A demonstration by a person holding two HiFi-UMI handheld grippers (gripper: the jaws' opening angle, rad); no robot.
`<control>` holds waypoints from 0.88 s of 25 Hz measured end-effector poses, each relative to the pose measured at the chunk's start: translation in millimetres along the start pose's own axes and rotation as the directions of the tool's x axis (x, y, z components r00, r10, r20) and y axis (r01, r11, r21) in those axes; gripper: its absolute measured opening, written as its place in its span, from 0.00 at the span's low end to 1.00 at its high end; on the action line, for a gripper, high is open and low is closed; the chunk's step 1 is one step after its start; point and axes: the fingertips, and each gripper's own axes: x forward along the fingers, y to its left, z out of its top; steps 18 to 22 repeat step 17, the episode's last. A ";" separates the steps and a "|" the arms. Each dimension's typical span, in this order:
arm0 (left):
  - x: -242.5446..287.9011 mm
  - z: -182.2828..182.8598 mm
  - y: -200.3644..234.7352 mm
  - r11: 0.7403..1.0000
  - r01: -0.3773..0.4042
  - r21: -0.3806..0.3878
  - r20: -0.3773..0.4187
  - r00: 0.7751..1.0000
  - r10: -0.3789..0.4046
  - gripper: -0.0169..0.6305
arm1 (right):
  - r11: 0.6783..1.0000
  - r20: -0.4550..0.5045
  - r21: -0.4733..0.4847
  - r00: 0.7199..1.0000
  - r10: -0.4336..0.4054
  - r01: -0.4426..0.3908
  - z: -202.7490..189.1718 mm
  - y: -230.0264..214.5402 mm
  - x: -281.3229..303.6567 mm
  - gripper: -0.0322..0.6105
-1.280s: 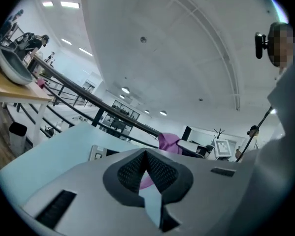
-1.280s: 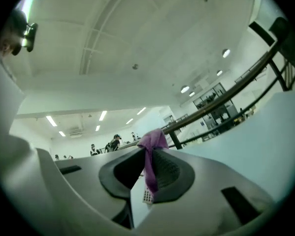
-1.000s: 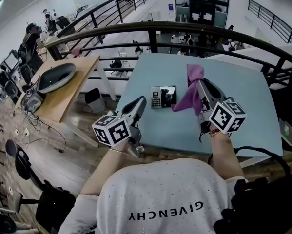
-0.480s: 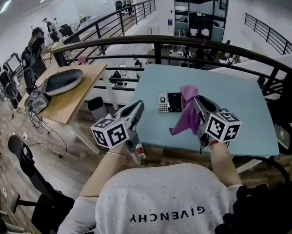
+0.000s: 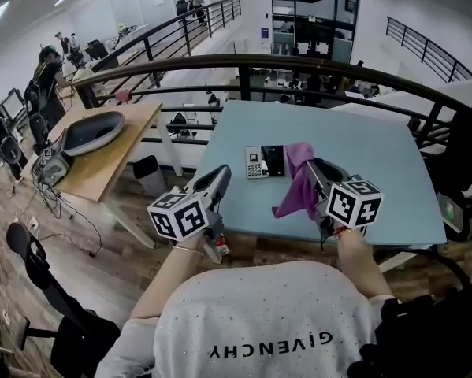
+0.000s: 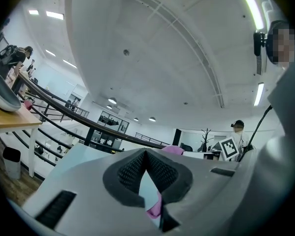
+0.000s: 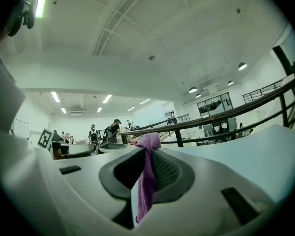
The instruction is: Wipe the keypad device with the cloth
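The keypad device [image 5: 264, 161], black with a pale key block, lies flat on the light blue table [image 5: 377, 172] near its middle. My right gripper [image 5: 310, 168] is shut on a purple cloth [image 5: 296, 184], which hangs from its jaws just right of the device and above the table. In the right gripper view the cloth [image 7: 147, 176] is pinched between the pads and droops down. My left gripper [image 5: 221, 173] hovers over the table's near left edge, left of the device. Its jaws [image 6: 146, 154] meet at the tips with nothing between them.
A black curved railing [image 5: 299, 61] runs behind the table, with a drop to a lower floor beyond it. A wooden desk [image 5: 117, 160] with a grey oval dish [image 5: 92, 131] stands to the left. People sit at far desks on the left.
The right gripper has come down and back toward me, and the cloth, which stood above the jaws, now hangs beside the device. The left gripper has hardly moved.
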 end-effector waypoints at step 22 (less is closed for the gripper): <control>74.9 -19.8 4.1 0.999 -0.034 0.001 -0.010 0.999 0.034 0.03 | 1.000 -0.042 -0.004 0.999 -0.001 0.001 3.1 -79.4 19.8 0.11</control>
